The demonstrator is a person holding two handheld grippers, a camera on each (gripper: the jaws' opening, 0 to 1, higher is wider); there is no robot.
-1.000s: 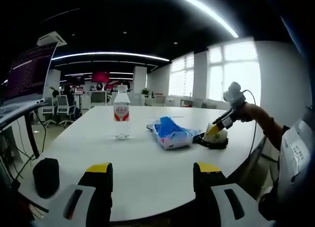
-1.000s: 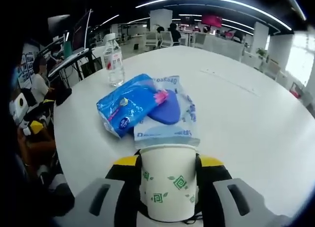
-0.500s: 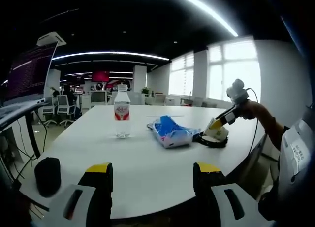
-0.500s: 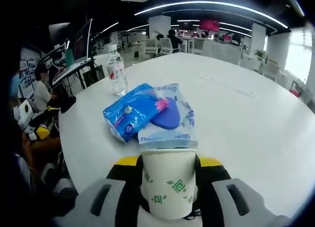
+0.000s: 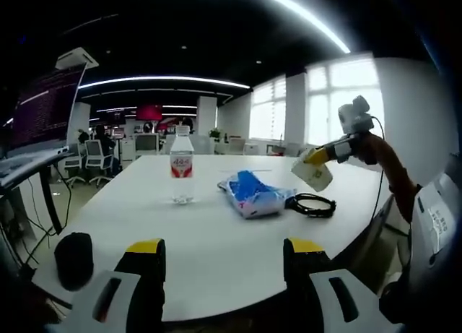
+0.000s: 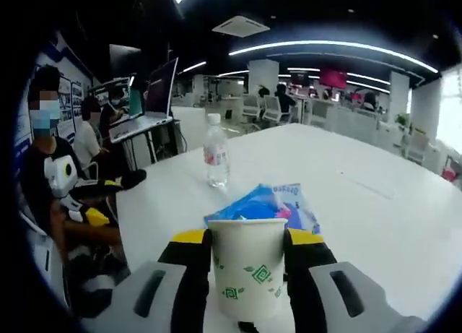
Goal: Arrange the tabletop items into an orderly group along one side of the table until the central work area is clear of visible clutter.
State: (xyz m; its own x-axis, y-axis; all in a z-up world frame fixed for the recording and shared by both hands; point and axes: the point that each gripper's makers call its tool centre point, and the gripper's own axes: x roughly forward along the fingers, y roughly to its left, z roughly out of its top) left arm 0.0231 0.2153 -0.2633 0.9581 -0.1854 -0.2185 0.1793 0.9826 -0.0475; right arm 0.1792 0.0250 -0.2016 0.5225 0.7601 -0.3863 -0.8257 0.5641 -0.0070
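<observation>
Right gripper (image 6: 247, 264): clamped on paper cup (image 6: 247, 268), raised above the desk (image 5: 209, 239) for relocation.
Left gripper (image 5: 224, 257): jaws wide, empty, at near edge.
Bottle (image 5: 181, 170), packets (image 5: 253, 196): mid-desk.

One water bottle (image 5: 181, 167), one paper cup (image 6: 247, 264), two tissue packs (image 5: 253, 196) — one cable coil (image 5: 313, 204)
</observation>
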